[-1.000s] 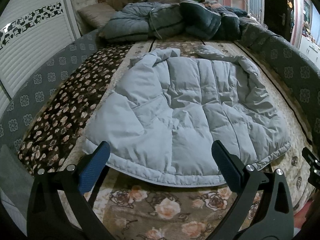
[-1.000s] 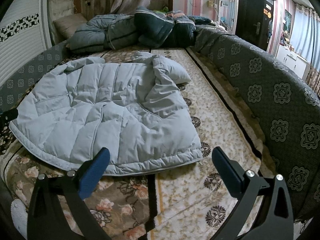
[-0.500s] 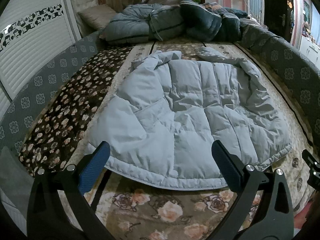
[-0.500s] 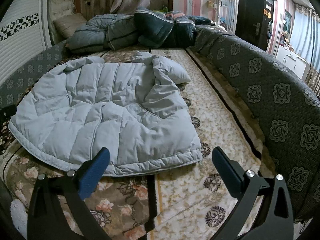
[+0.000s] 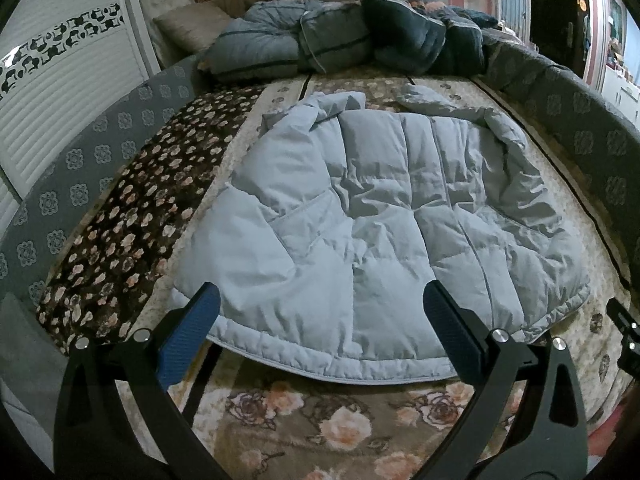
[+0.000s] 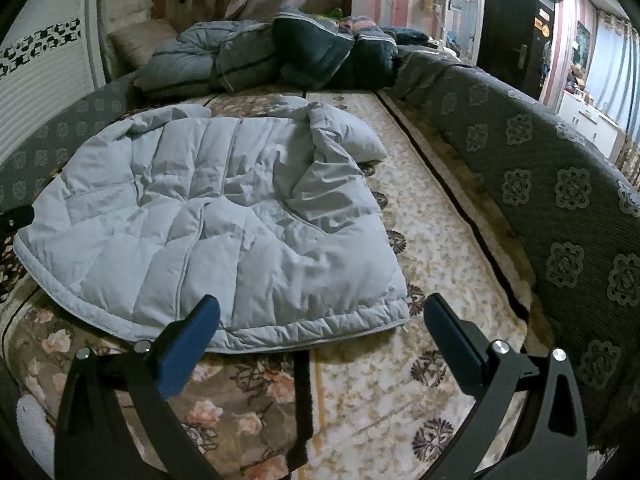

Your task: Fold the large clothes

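Patterned blankets are covering a wide bed [image 5: 304,424]: a brown plush strip with pale blossoms at 9 o'clock, a rose-printed panel at 6 o'clock, and a cream floral spread [image 6: 432,248] running toward 3 o'clock in the right wrist view. Grey upholstered side rails [image 6: 560,208] with rosette motifs are curving along both long edges, and a heap of dark quilted bedding [image 5: 328,40] is lying at 12 o'clock against the curtains.

Spread flat in the middle is the pale grey-blue puffer jacket [image 5: 372,224], its stitched channels forming soft, rumpled rectangular pads and its rounded, piped hem [image 6: 280,336] lying nearest the cameras. One sleeve [image 6: 348,140] is lying folded across the body toward 1 o'clock in the right wrist view, ending in a plump rounded cuff.

Left tongs [image 5: 320,312] are hanging released, the blue textured pads spread wide above the hem, not touching the fabric. Right tongs [image 6: 322,316] are likewise standing released over the jacket's lower right corner, gripping nothing. A black part of the other tool [image 5: 628,332] is showing at 3 o'clock in the left wrist view.

Compared with one second ago, the left camera is sitting slightly nearer the jacket, the hem now lying closer to the pads; the jacket itself is lying unchanged, and both tongs are remaining equally spread.
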A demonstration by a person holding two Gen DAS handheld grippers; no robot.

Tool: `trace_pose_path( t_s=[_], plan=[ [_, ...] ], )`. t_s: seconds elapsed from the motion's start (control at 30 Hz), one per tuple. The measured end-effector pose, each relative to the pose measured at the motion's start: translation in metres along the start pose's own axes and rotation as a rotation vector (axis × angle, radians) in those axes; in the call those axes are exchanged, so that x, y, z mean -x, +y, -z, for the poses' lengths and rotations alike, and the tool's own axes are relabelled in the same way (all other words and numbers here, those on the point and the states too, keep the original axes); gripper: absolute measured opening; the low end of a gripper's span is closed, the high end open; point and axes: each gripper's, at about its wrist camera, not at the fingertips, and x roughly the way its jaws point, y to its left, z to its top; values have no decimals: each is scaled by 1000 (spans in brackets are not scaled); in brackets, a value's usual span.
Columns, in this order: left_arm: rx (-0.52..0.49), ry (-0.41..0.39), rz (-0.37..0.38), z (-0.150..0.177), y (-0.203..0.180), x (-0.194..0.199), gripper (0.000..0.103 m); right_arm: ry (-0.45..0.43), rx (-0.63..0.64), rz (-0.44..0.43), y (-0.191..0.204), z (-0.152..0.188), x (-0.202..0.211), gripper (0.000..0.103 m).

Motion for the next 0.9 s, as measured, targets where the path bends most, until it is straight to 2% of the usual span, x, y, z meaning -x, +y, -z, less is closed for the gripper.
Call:
trace_pose_path(
  t_s=[0.17, 0.47, 0.53, 0.7, 0.9],
  plan=[
    [-23, 4, -23, -3, 3, -9, 100, -7, 7, 10, -2, -11, -7, 102],
    [11, 38, -26, -16, 22, -30, 100, 8, 65, 52, 8, -32, -32, 102],
    [33, 52, -10, -19, 29, -36, 100, -12, 74, 75, 10, -37, -33, 102],
    [24, 47, -46, -27, 37, -52, 100, -44, 108, 122, 12, -46, -39, 102],
    [-18, 37, -52, -52, 36, -72, 100, 1, 95, 52, 7, -61, -64, 102]
  ],
)
